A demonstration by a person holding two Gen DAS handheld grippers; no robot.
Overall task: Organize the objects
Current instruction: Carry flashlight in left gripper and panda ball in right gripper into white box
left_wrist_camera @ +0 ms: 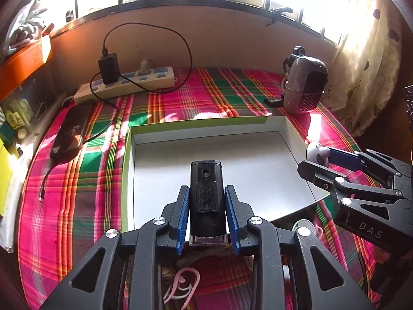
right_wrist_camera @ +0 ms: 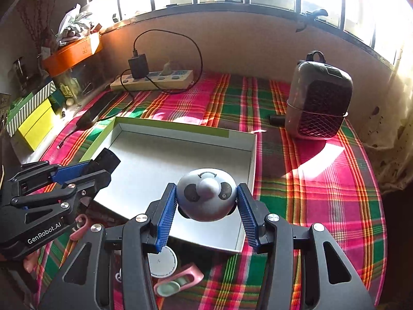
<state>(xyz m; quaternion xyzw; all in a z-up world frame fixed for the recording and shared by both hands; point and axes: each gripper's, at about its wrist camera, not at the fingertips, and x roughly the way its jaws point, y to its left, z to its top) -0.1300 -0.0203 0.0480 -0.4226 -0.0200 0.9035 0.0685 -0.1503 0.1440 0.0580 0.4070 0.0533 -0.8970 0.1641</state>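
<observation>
Black device (left_wrist_camera: 206,196): oblong, clamped between blue pads (left_wrist_camera: 182,219) of left gripper (left_wrist_camera: 206,193); held above near-left part of tray floor, clear of it.
Round grey gadget (right_wrist_camera: 206,197): dome with two dark eye-like patches and a central knob; pinched at its sides by right gripper (right_wrist_camera: 206,199), above near-right part of tray.
Tray (right_wrist_camera: 180,131): shallow open box, white inside, green outer edge; flat on plaid cloth; floor bare.
Left gripper from right view: jaws closed on the black device (right_wrist_camera: 105,159), over tray's near-left corner.
Right gripper from left view (left_wrist_camera: 322,160): at tray's right edge, grey gadget (left_wrist_camera: 317,152) between the pads.
Plaid cloth (right_wrist_camera: 322,193): pink, green, orange checks; under tray, spread all round it.
Small heater (right_wrist_camera: 318,98): grey, dark mesh front, upright; beyond tray's far-right corner.
Power strip (left_wrist_camera: 126,82): beyond tray's far-left corner, against wall; black charger (left_wrist_camera: 108,68) plugged in, cable looping.
Dark phone (left_wrist_camera: 69,131): flat, left of tray.
White disc (right_wrist_camera: 162,261): just nearer than tray's near edge.
Pink item (right_wrist_camera: 180,279): beside disc, nearer than tray; kind unclear.
</observation>
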